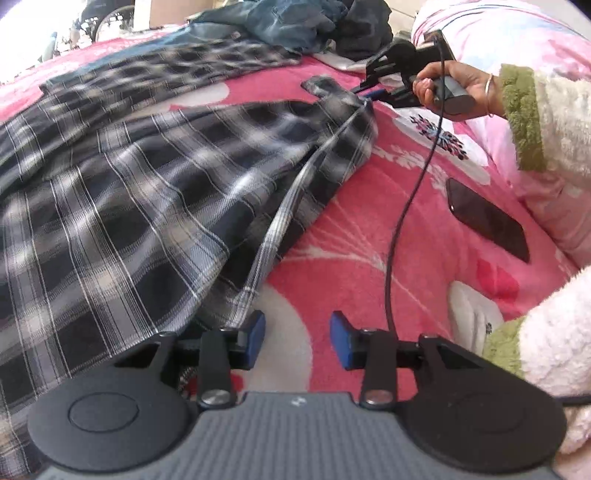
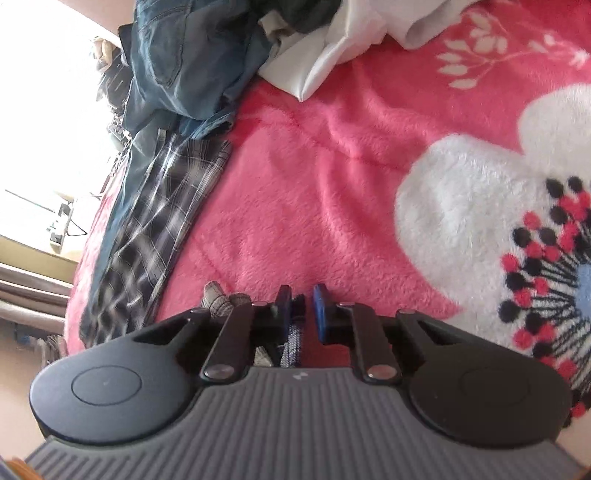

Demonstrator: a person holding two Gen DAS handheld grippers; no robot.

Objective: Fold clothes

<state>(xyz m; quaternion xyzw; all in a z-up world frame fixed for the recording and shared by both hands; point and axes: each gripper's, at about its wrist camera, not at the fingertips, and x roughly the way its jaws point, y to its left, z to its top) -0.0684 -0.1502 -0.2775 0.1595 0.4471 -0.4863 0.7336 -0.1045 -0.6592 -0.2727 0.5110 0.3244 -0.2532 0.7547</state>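
Note:
A black-and-white plaid shirt lies spread over a pink flowered blanket. My left gripper is open just above the blanket. The shirt's light edge strip runs down to its left finger, and only blanket shows between the fingers. At the far end of that strip, a hand holds my right gripper, which is shut on the shirt's corner. In the right wrist view, the right gripper has its blue pads nearly together with plaid cloth pinched between them. More of the shirt trails off to the left.
A heap of jeans and dark clothes lies at the blanket's far side, with a white garment beside the jeans. A black phone rests on the blanket to the right. A black cable hangs from the right gripper. Fluffy sleeves frame the right edge.

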